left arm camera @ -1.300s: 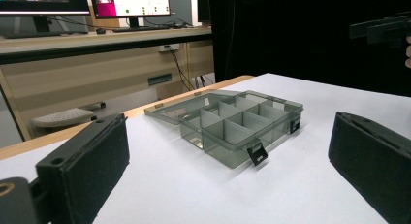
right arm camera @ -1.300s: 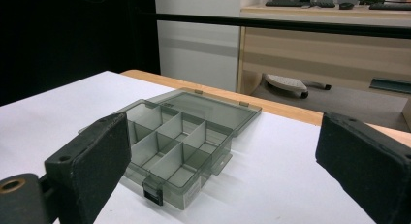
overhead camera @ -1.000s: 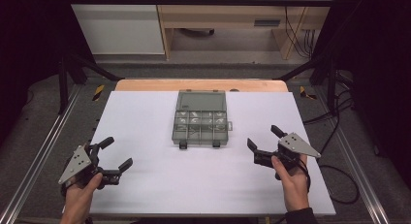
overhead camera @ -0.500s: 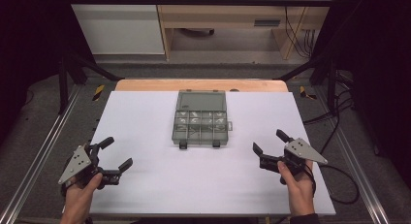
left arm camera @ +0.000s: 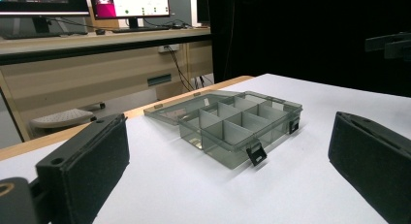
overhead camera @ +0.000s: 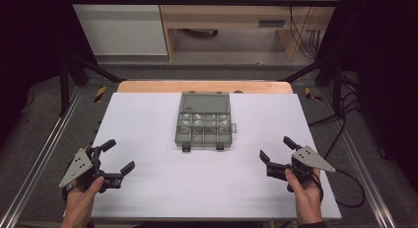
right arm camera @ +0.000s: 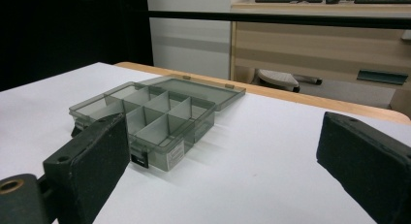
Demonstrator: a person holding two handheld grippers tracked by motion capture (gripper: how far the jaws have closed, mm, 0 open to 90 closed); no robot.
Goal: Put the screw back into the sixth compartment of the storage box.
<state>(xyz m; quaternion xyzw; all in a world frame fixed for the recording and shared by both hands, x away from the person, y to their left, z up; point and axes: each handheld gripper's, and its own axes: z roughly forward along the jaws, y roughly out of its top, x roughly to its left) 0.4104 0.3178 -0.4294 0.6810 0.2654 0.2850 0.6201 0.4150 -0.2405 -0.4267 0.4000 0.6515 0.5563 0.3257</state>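
A smoky clear plastic compartment box point(overhead camera: 204, 124) lies open at the middle of the white table point(overhead camera: 148, 114), its lid folded flat toward the far side. Dividers split it into several cells, and two black latches hang off its near edge. It shows in the left gripper view point(left arm camera: 237, 127) and the right gripper view point(right arm camera: 150, 117). My left gripper point(overhead camera: 114, 155) rests near the front left corner, open, nothing between its jaws. My right gripper point(overhead camera: 277, 149) sits at the front right, also open and empty. Both point toward the box from a distance.
A wooden strip point(overhead camera: 202, 86) borders the table's far edge. Beyond it stand a wooden desk point(overhead camera: 236, 20) and a white cabinet point(overhead camera: 118, 30). Metal frame rails point(overhead camera: 44, 154) run along both sides. Cables point(overhead camera: 340, 119) trail at the right.
My right gripper has drawn back toward the front edge and slightly right. The left gripper and the box have stayed where they were.
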